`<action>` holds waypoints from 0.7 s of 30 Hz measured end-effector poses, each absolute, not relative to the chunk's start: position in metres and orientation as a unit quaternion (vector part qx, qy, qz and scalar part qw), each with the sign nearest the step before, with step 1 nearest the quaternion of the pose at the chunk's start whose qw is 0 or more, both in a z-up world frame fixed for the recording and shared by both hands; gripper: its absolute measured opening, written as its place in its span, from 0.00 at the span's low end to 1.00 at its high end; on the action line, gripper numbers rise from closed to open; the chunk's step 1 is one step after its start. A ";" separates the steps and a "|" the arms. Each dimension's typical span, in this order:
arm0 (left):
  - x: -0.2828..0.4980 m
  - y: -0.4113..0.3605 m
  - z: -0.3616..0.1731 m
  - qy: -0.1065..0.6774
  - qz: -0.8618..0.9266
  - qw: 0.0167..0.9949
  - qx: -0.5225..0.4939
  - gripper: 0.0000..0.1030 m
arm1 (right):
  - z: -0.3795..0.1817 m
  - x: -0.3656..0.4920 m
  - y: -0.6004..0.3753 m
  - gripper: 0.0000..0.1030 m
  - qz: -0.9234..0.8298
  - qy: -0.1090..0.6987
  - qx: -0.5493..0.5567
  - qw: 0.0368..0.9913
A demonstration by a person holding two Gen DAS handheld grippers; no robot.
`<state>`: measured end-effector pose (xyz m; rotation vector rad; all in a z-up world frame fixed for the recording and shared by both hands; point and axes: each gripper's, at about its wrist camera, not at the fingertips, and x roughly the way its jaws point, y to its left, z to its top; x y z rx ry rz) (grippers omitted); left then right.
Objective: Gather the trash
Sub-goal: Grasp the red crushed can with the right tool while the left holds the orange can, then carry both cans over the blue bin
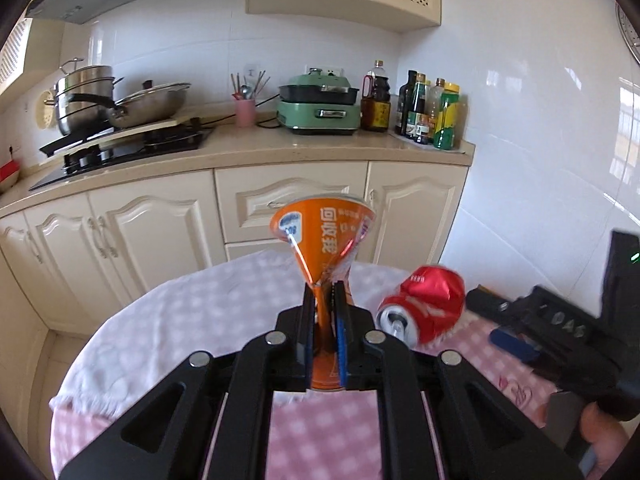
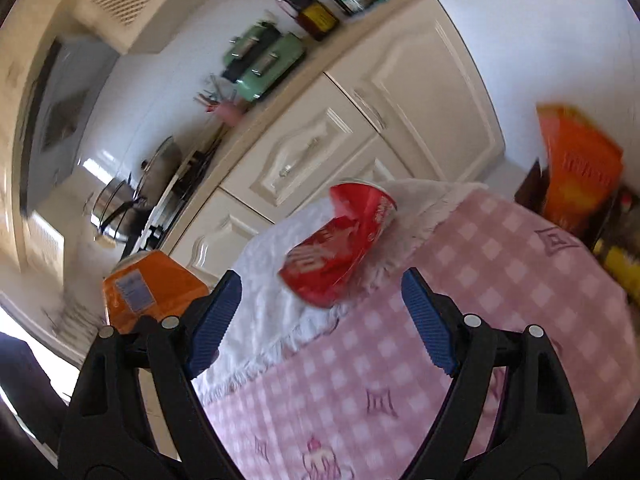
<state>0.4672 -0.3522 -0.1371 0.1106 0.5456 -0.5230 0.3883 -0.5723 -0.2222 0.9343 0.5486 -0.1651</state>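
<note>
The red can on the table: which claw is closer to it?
Right. The open right claw faces the red can just ahead; the left claw, beside it, pinches an orange can.

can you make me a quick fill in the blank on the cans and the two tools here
1. The left tool is shut on a crushed ____ drink can.
2. The crushed red drink can lies on the table's ____ cloth.
3. The right tool has its jaws ____, holding nothing.

Missing words: orange; white; open
</note>
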 end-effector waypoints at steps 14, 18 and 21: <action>0.485 -0.356 -0.144 0.269 -0.265 0.924 0.063 0.08 | -0.267 0.446 -0.595 0.24 -0.029 0.296 0.529 0.795; 0.480 -0.340 -0.140 0.265 -0.262 0.926 0.055 0.08 | -0.244 0.440 -0.577 0.14 -0.014 0.289 0.482 0.827; 0.480 -0.320 -0.137 0.271 -0.254 0.927 0.039 0.08 | -0.210 0.434 -0.545 0.14 -0.003 0.284 0.414 0.865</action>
